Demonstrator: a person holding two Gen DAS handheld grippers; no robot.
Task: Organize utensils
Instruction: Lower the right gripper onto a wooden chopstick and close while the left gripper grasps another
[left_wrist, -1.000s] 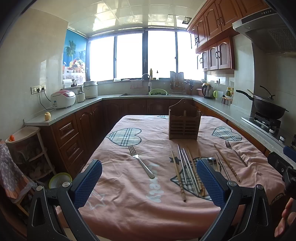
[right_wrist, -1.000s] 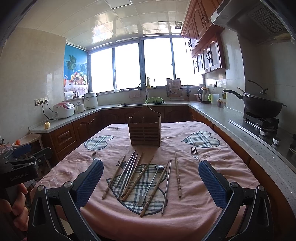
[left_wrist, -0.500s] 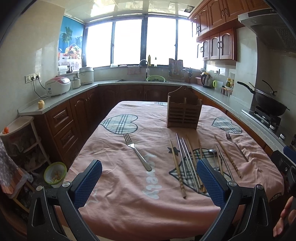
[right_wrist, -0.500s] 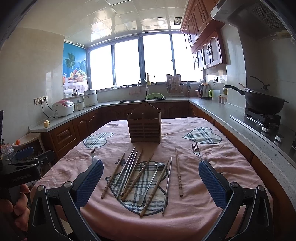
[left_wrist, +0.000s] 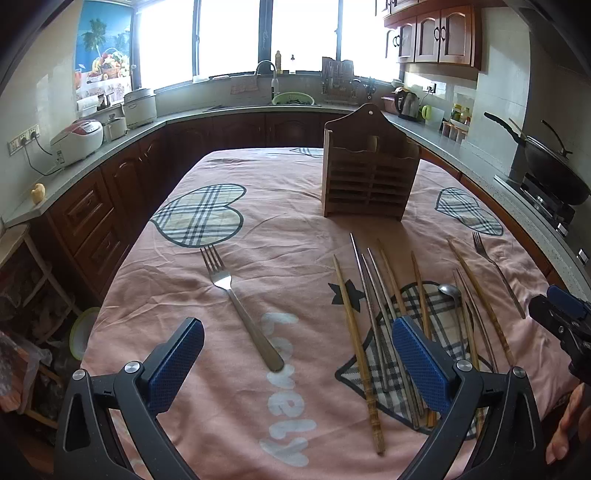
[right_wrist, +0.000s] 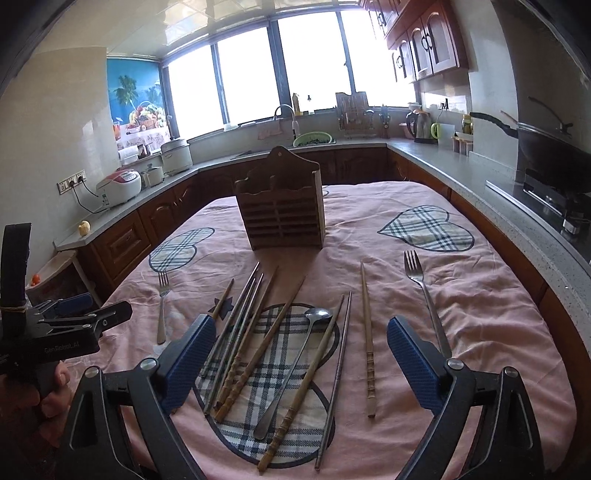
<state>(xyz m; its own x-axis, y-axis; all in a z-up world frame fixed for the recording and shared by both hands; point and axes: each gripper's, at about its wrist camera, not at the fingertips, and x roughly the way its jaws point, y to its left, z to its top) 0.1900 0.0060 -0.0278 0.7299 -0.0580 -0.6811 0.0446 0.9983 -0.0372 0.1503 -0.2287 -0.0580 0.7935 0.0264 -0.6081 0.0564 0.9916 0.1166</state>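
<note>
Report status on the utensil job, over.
Left gripper open, empty, above a fork. Right gripper closing, nothing pinched, over chopsticks and spoon. Wooden holder empty-looking; path clear.

Pink tablecloth (right_wrist: 461, 295) w/ plaid hearts, brown wood holder (right_wrist: 282, 216), blue fingers (right_wrist: 412, 363).

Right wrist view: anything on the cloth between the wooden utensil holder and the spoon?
Only chopstick tips: the fan of chopsticks reaches up toward the wooden utensil holder beside the spoon; otherwise bare pink tablecloth. Right wrist view shows it.
</note>
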